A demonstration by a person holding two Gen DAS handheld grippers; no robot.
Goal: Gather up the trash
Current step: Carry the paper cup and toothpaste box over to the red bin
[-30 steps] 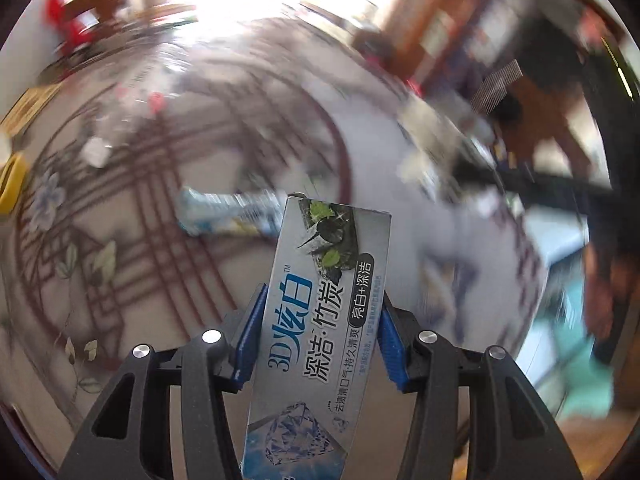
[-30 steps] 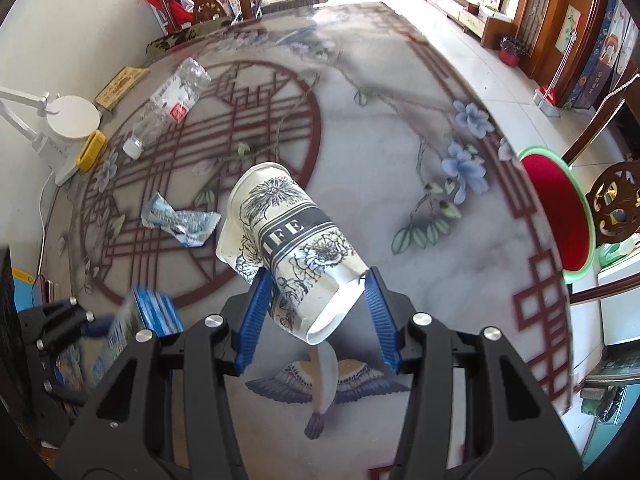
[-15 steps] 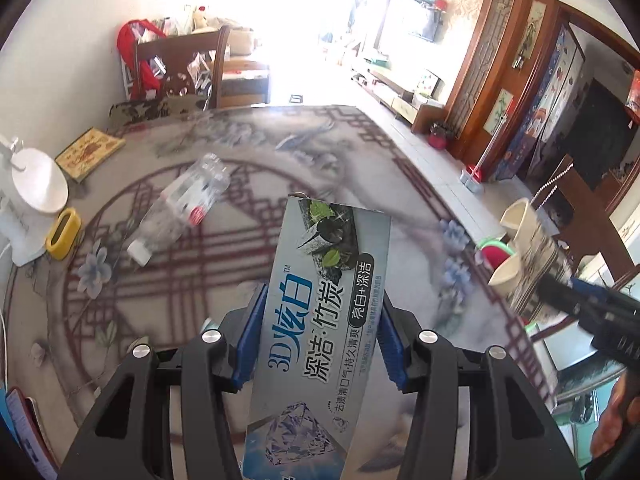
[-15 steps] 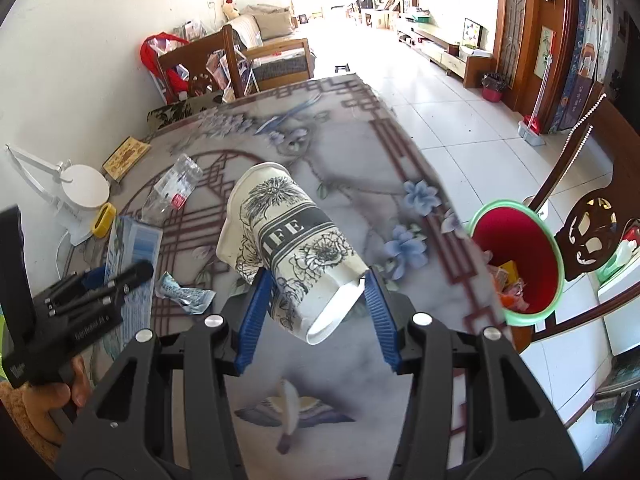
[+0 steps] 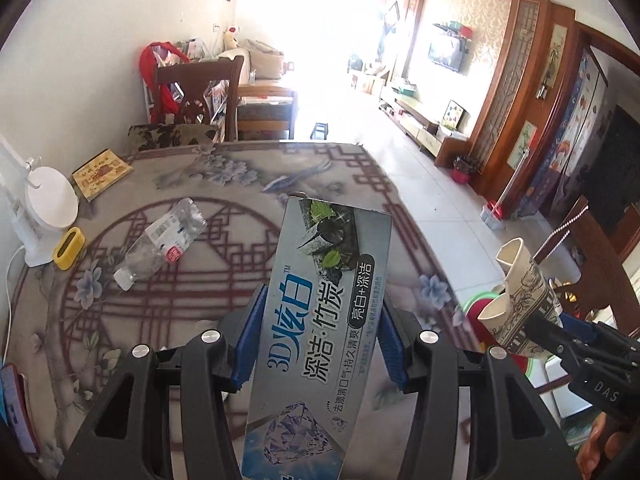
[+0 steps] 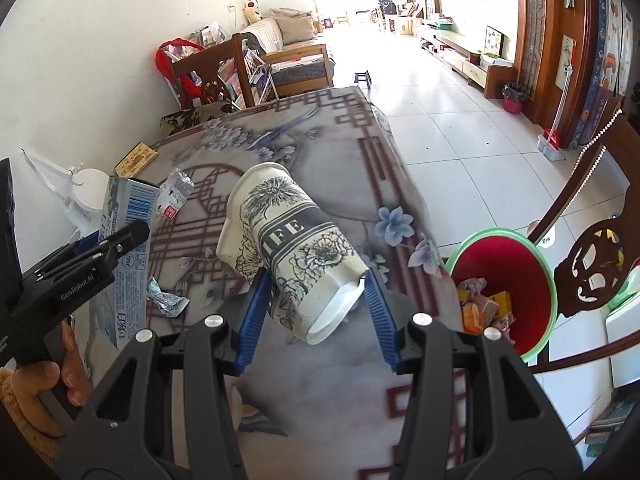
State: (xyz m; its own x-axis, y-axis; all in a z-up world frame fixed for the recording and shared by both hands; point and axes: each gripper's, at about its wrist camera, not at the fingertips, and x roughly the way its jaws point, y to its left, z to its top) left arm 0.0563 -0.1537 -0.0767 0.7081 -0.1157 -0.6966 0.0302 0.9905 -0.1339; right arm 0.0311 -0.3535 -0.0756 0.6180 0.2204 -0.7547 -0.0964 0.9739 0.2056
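Both grippers tilted downward: left gripper (image 5: pixel 320 344) clamps toothpaste box (image 5: pixel 320 320), right gripper (image 6: pixel 316 312) clamps paper cup (image 6: pixel 296 248) (crumpled).

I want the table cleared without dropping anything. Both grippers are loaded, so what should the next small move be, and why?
Probably carry the right gripper a little further right until its crumpled paper cup hangs over the red bin, then open. The cup is clamped between the pads but sits above the table, and the bin stands just past the table's edge. The left gripper's toothpaste box can follow.
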